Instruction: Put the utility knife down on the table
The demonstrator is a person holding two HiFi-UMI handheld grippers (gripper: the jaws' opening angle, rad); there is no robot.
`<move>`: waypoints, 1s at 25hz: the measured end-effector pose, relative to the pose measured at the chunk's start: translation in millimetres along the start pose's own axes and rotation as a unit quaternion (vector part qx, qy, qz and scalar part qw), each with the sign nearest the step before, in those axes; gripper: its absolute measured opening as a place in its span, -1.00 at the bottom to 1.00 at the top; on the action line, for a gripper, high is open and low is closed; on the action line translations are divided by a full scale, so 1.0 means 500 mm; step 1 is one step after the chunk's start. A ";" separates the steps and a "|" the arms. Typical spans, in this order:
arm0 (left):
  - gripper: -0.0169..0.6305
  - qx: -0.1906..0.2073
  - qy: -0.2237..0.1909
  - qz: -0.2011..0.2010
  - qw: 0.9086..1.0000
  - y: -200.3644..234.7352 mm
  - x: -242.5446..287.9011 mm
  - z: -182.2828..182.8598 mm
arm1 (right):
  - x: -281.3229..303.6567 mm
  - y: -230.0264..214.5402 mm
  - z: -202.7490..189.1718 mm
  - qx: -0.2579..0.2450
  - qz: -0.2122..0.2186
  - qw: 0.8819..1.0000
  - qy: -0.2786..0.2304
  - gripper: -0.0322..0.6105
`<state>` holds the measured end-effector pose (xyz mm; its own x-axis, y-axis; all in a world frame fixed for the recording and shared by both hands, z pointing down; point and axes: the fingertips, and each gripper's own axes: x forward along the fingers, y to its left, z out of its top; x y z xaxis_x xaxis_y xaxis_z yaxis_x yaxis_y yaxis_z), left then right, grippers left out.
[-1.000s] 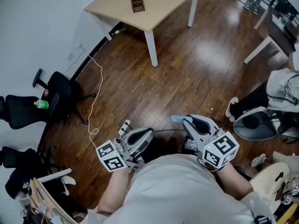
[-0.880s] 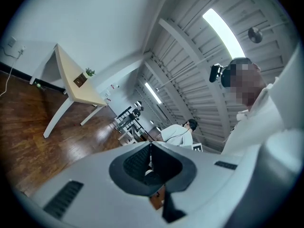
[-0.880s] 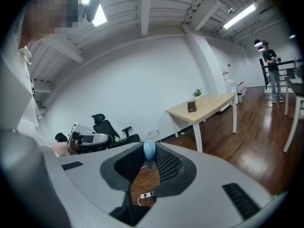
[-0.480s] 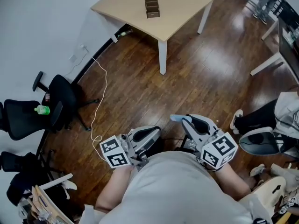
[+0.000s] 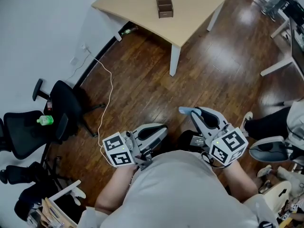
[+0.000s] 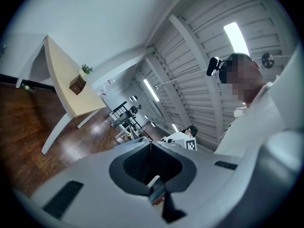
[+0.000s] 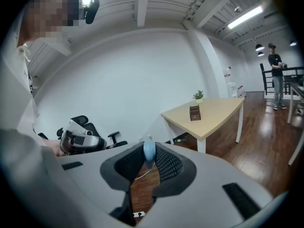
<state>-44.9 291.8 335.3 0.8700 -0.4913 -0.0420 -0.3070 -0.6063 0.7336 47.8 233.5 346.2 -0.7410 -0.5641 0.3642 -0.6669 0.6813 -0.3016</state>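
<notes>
The utility knife (image 5: 184, 110) shows as a light-blue end sticking out of my right gripper (image 5: 193, 113), which is shut on it and held in front of my body over the wooden floor. In the right gripper view the blue knife (image 7: 149, 149) sits pinched between the ribbed pads of the right gripper (image 7: 148, 156). My left gripper (image 5: 163, 127) is held beside it, jaw tips together and nothing between them; in its own view the left gripper (image 6: 151, 143) also looks shut. The light wooden table (image 5: 142, 11) stands ahead, some way off.
A small brown wooden box (image 5: 164, 6) stands on the table, with a small plant (image 7: 198, 96) behind it. Black office chairs (image 5: 64, 101) and a green bottle (image 5: 44, 120) are at the left. A white cable (image 5: 108, 96) runs over the floor. A seated person's legs (image 5: 268, 122) are at the right.
The table and box have slid lower and nearer in the head view as I walk toward them. Both grippers travel along with me; the grip on the knife is unchanged.
</notes>
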 end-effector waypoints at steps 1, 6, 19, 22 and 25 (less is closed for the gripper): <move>-0.94 -0.002 -0.002 0.000 1.000 0.010 0.002 0.007 | 0.011 -0.008 0.007 -0.002 -0.001 1.000 0.000 -0.68; -0.94 -0.011 -0.002 0.003 1.000 0.058 0.035 0.044 | 0.072 -0.069 0.052 -0.027 0.000 1.000 0.003 -0.68; -0.94 -0.016 -0.032 0.054 0.998 0.239 0.268 0.218 | 0.238 -0.341 0.190 -0.065 0.065 0.995 0.034 -0.68; -0.94 -0.018 -0.039 0.064 0.997 0.263 0.325 0.244 | 0.255 -0.399 0.210 -0.064 0.077 0.994 0.039 -0.68; -0.94 -0.019 -0.041 0.082 0.996 0.284 0.364 0.266 | 0.273 -0.441 0.228 -0.065 0.090 0.993 0.042 -0.68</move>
<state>18.4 33.3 341.8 0.7741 -0.6325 0.0259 -0.4262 -0.4905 0.7601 84.9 -47.0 362.1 -0.8345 -0.3901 0.3893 -0.5045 0.8250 -0.2548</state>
